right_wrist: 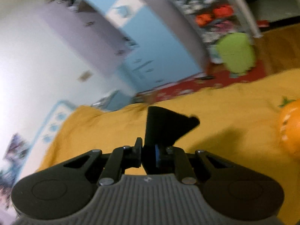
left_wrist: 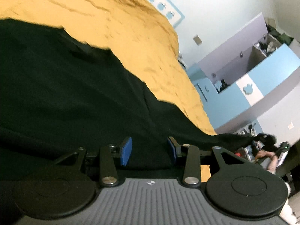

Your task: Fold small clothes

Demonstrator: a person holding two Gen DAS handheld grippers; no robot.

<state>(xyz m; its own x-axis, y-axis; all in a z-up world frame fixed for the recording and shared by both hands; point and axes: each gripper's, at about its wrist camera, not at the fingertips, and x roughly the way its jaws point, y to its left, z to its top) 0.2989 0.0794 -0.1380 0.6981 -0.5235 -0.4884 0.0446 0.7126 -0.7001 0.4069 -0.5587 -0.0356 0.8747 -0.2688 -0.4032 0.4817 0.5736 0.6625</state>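
Currently right gripper (right_wrist: 148, 156) pinches a black garment (right_wrist: 165, 127) corner; left gripper (left_wrist: 149, 151), half spread, grips nothing. Risk: thin hold slips, cloth drops onto yellow bedspread (right_wrist: 234, 116).

My right wrist view is smeared with motion blur, worst across the cupboards (right_wrist: 150, 43) and shelves (right_wrist: 215, 15); a bright white glare washes out its left edge. The left view is sharper, evenly lit indoors, though the black cloth (left_wrist: 65, 93) swallows detail. Both bend strongly at the fisheye corners.
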